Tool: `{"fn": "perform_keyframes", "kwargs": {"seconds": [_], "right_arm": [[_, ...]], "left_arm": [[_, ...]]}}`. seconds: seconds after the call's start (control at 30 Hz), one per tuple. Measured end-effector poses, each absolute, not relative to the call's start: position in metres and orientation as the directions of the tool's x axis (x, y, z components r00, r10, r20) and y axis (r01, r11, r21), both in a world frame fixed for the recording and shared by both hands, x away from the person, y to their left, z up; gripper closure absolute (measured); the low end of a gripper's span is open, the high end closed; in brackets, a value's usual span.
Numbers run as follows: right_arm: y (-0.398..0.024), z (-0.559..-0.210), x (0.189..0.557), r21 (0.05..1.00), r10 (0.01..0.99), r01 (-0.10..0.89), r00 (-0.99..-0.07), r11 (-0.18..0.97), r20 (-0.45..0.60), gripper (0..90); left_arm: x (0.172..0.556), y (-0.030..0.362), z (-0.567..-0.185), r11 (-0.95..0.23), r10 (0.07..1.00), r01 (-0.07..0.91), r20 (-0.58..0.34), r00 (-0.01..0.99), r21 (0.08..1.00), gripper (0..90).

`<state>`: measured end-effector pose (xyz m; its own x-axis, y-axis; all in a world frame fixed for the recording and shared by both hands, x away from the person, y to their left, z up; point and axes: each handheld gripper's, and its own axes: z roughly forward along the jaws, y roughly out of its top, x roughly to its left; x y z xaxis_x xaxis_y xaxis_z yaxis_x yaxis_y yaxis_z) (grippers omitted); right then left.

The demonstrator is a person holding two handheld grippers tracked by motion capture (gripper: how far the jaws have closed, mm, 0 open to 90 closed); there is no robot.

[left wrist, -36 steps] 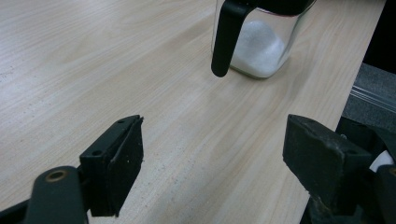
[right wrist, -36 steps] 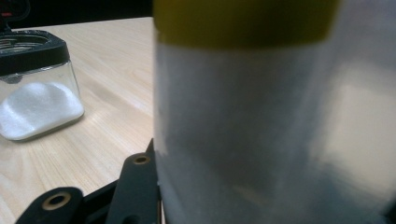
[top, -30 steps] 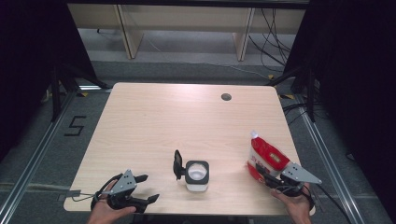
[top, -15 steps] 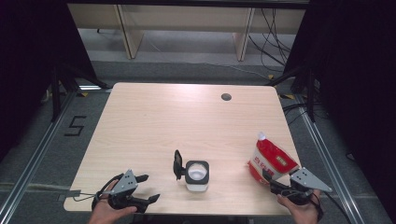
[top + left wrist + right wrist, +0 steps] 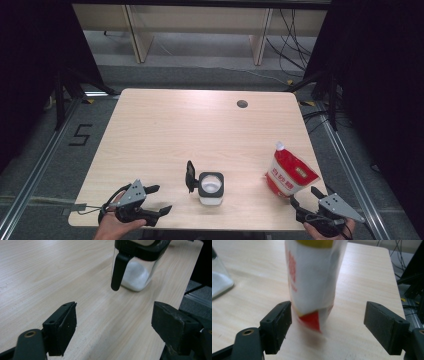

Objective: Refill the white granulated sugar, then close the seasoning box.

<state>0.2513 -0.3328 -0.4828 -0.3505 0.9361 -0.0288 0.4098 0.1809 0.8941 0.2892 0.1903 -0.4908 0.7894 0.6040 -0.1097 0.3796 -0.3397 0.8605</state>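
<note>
A red and white pouch [image 5: 289, 175] with a white spout stands upright on the wooden table [image 5: 200, 130] at the front right. My right gripper [image 5: 304, 196] is open just behind it near the front edge. In the right gripper view the pouch [image 5: 312, 282] rises close ahead of the open gripper [image 5: 328, 320], untouched by either jaw. A clear jar [image 5: 210, 187] holding white powder, its black lid flipped open to the left, sits at front centre. My left gripper [image 5: 161, 198] is open to the jar's left. The jar [image 5: 135, 267] stands ahead of that gripper [image 5: 113, 320].
A round cable hole [image 5: 242, 104] lies at the table's far right. The front table edge runs right by both hands, and in the left gripper view the edge [image 5: 185, 277] passes just beyond the jar. Shelving [image 5: 200, 20] stands beyond the table.
My right gripper has let go of the pouch and drawn back toward the front edge. The pouch went from tilted in the jaws to upright on the table. The left gripper barely moved.
</note>
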Motion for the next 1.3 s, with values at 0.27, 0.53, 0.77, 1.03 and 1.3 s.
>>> {"fn": "perform_keyframes", "kwargs": {"seconds": [0.27,0.53,0.77,1.03,1.3], "right_arm": [[-0.324,-0.483,0.239,0.860,0.928,0.451,-0.368,0.240,-0.066,21.5],[-0.319,-0.484,0.233,0.843,0.925,0.471,-0.373,0.258,-0.075,21.9],[-0.316,-0.484,0.234,0.841,0.916,0.463,-0.391,0.281,-0.091,22.2],[-0.313,-0.484,0.235,0.836,0.907,0.460,-0.408,0.299,-0.100,22.8],[-0.316,-0.482,0.234,0.845,0.914,0.448,-0.391,0.294,-0.111,24.3]], "left_arm": [[0.295,0.185,-0.477,-0.333,0.608,0.386,-0.117,0.785,0.860,20.0],[0.303,0.180,-0.467,-0.334,0.634,0.396,-0.107,0.766,0.855,20.2],[0.306,0.176,-0.457,-0.347,0.633,0.370,-0.076,0.771,0.862,21.1],[0.306,0.177,-0.446,-0.337,0.658,0.350,-0.047,0.751,0.874,46.2],[0.307,0.173,-0.442,-0.371,0.639,0.303,0.004,0.769,0.878,79.7]]}}
